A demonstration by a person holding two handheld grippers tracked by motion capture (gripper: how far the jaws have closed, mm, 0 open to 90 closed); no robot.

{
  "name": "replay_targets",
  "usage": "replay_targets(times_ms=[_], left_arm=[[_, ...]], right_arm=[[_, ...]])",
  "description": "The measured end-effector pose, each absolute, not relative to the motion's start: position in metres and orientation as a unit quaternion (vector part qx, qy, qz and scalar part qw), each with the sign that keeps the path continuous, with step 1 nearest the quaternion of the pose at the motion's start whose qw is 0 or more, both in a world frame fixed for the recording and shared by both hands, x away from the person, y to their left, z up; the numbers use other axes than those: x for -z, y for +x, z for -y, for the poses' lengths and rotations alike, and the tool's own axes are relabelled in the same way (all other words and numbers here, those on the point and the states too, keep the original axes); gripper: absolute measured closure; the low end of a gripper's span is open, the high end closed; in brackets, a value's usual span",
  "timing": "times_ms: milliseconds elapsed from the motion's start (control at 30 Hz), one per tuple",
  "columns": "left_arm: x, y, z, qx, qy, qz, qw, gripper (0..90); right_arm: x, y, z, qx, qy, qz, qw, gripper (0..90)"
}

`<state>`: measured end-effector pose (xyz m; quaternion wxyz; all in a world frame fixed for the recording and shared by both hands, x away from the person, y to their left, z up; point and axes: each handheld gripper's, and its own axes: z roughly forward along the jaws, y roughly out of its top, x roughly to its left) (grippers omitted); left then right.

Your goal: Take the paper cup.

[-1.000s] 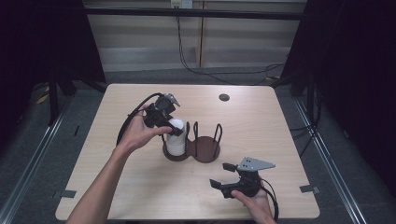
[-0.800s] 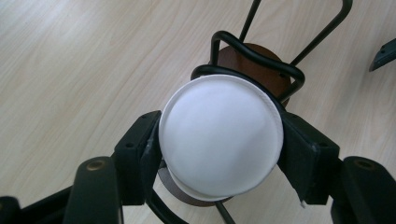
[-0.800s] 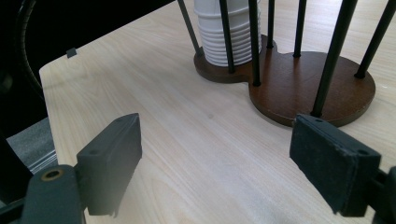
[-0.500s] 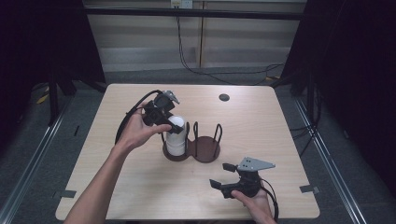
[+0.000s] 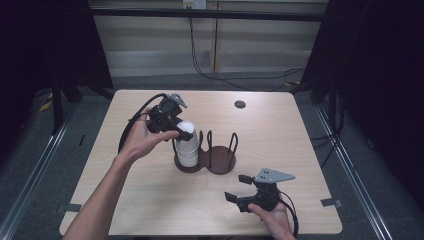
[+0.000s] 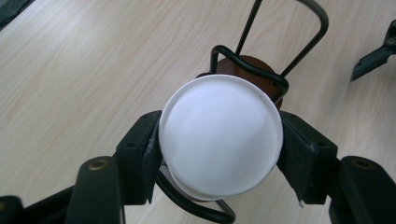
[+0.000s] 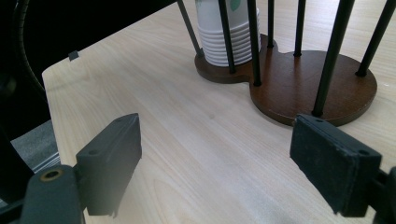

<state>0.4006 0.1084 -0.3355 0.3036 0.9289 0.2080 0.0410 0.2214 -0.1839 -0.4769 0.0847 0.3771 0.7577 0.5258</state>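
At six o'clock on the table (image 5: pixel 300 135), nearest the person, the right gripper (image 5: pixel 241 189) rests low with its jaws spread wide and nothing between them; in the right gripper view they frame bare wood, with the wooden holder base (image 7: pixel 303 79) beyond at one o'clock

Farther in, near the table's centre, the cup holder (image 5: pixel 206 159) stands with two round bays ringed by black wire loops. The bay toward nine o'clock carries a nested stack of paper cups (image 5: pixel 188 150), standing inverted, rims down on the base

At the top of that stack the left gripper (image 5: pixel 181 131) has its jaws closed onto the top cup (image 6: pixel 220 135), pads pressing opposite sides of the wall just below its flat white bottom, which faces the left gripper view squarely

That cup likely handles as very light and thin-walled: it will probably crush or go oval under a hard squeeze, and its coated paper may slip. A gentle pinch near the closed end, where the bottom disc stiffens the wall, seems the best hold

Its long axis runs vertical, closed end up, open mouth down over the cups beneath

Beyond, at twelve o'clock, a small dark round disc (image 5: pixel 240 104) lies on the table
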Motion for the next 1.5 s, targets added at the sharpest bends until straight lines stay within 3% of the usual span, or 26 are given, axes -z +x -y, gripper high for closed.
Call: replay_targets(times_ms=[1500], left_arm=[[0.301,0.385,-0.138,-0.058,0.884,-0.214,0.412,37.3]], right_arm=[[0.477,0.222,0.183,-0.526,0.379,-0.757,0.082,15.6]])
